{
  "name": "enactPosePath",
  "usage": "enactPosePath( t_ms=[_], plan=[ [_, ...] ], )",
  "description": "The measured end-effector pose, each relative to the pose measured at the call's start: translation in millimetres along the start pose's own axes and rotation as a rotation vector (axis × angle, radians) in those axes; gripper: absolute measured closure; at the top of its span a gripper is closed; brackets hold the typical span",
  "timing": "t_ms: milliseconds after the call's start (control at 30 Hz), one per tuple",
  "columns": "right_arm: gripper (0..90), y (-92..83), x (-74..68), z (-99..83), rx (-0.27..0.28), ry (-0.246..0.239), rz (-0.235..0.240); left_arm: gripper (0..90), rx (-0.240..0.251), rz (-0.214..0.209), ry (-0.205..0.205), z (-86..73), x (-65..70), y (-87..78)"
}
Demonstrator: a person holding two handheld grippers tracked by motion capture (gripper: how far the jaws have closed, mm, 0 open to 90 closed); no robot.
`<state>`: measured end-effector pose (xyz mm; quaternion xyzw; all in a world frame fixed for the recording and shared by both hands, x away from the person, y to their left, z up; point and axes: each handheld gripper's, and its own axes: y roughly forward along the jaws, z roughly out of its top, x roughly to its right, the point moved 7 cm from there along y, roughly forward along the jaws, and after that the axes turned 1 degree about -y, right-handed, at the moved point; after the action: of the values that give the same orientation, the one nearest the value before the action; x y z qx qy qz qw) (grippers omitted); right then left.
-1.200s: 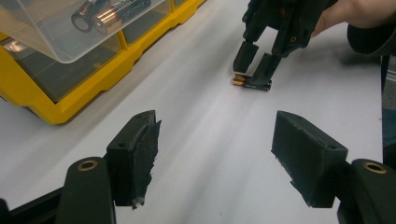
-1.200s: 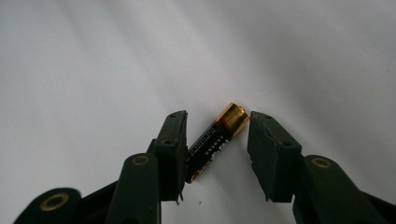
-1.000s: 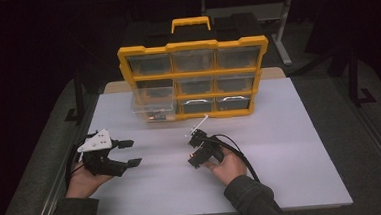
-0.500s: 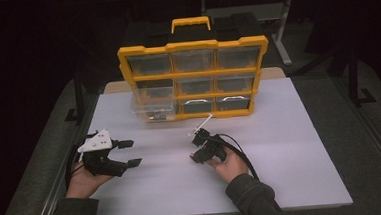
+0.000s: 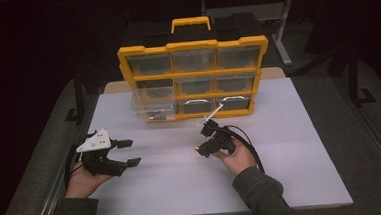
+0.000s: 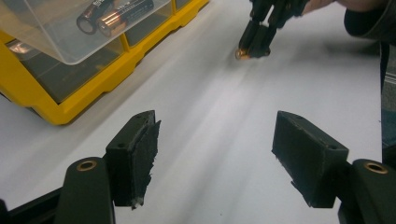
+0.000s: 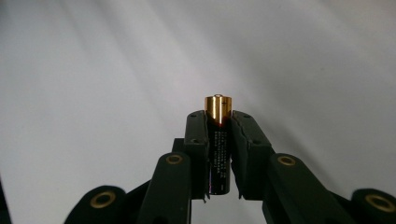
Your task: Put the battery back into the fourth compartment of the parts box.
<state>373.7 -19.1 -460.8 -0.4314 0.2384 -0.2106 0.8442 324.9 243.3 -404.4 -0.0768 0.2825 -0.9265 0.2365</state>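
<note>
Keep the right hand-held gripper (image 7: pixel 218 116) clamped on the battery (image 7: pixel 218 144). Freshly closed in from both sides and now pressing on the cell's flanks, with the copper-coloured tip poking out past the fingertips. Judged from this: a pick just made, with delivery ahead.

To do the carry well:
- Hold the squeeze as it is. No loosening in the air, since a round cell slips and rolls easily.
- Lift only enough to clear the front wall of the clear drawer (image 5: pixel 151 110), pulled out at the bottom left of the yellow organizer (image 5: pixel 193 47).
- Come in over that wall from in front of the organizer, not from the side.
- Line the cell up with the 2 batteries (image 6: pixel 116 14) already lying in the drawer, lower it close to them, and only then spread the jaws.
- Avoid knocking the drawer further in or out.

Battery's place: in front of the organizer, roughly level with its middle column, just above the white surface (image 5: pixel 282 172) and well apart from the drawer. Pinched lengthwise between the pads, most of its body hidden by them.

Leave the left hand-held gripper (image 6: pixel 217 140) as it is: jaws wide apart, nothing between them, low over the surface in front of the organizer's left end.
</note>
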Motion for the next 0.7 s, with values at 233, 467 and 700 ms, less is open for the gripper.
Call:
enactPosePath(
  t_ms=[233,467,700],
  plan=[
    [75.8,-19.6,6.3,10.2,0.027,-0.001,0.008,30.6,-0.002,-0.001,0.002,0.0,0.0,-0.4],
    [75.8,-31.9,11.5,18.3,0.041,0.001,0.019,30.5,-0.006,0.002,0.004,-0.4,-0.7,-1.7],
    [75.8,-48.8,18.6,27.5,0.073,0.010,0.035,30.4,0.002,0.001,-0.013,0.1,-0.1,-0.5]
  ],
)
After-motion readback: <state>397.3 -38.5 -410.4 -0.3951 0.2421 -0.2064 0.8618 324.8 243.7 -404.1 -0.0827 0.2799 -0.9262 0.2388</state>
